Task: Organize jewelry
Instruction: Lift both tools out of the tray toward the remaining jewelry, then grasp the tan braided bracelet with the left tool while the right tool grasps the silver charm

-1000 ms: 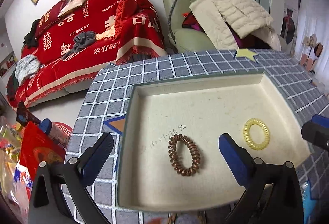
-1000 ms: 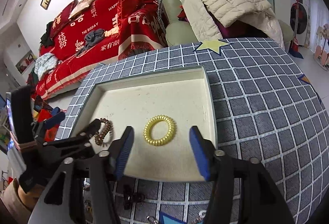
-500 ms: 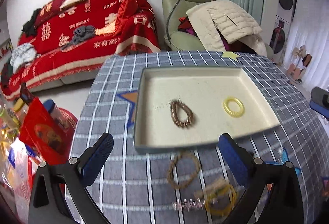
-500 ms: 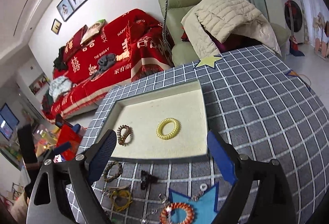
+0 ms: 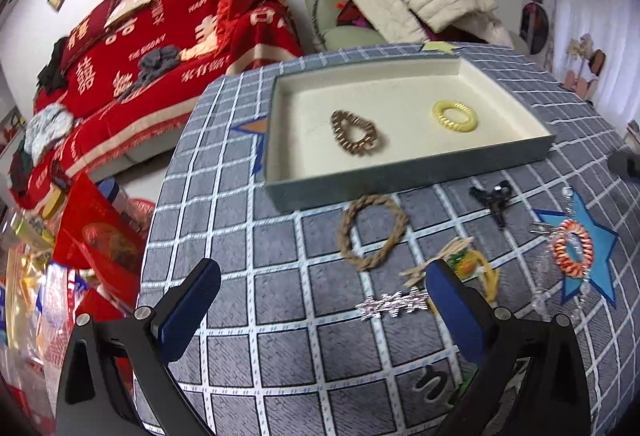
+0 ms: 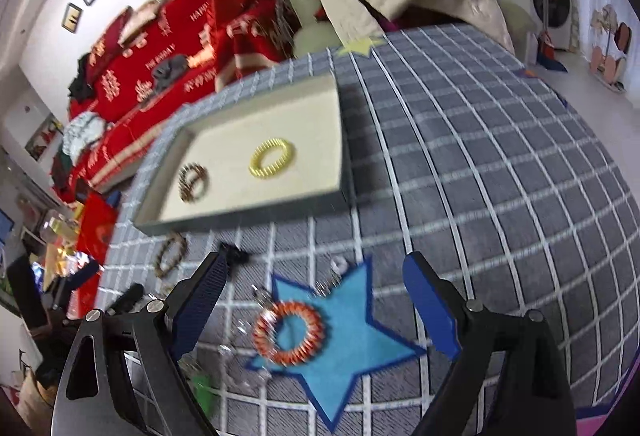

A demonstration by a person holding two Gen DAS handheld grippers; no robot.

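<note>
Both my grippers have pulled back from the tray (image 5: 404, 176) since a second ago, so its near wall now lies ahead of me and the loose pieces on the grey checked cloth (image 5: 240, 220) have come into view. My left gripper (image 5: 320, 300) hangs released, fingers spread wide over bare cloth, holding nothing. My right gripper (image 6: 312, 300) is released too, fingers apart on either side of the orange coil band (image 6: 289, 332), which lies on a blue star patch (image 6: 352, 348); I cannot tell whether I touch it.

Inside the tray rest the brown coil band (image 5: 354, 132) and, well apart to its right, the yellow coil band (image 5: 455, 115).

Just outside the tray's near wall lies a braided rope ring (image 5: 373, 232). Near my left gripper's right finger sit a silver sparkly clip (image 5: 392, 305) and a yellow tangle with pale sticks (image 5: 464, 268). A black clip (image 5: 494, 198) lies between the tray and the star. Clear glassy pieces (image 6: 240, 328) crowd the orange band's left side. Cloth to my right lies open up to the table edge.
</note>
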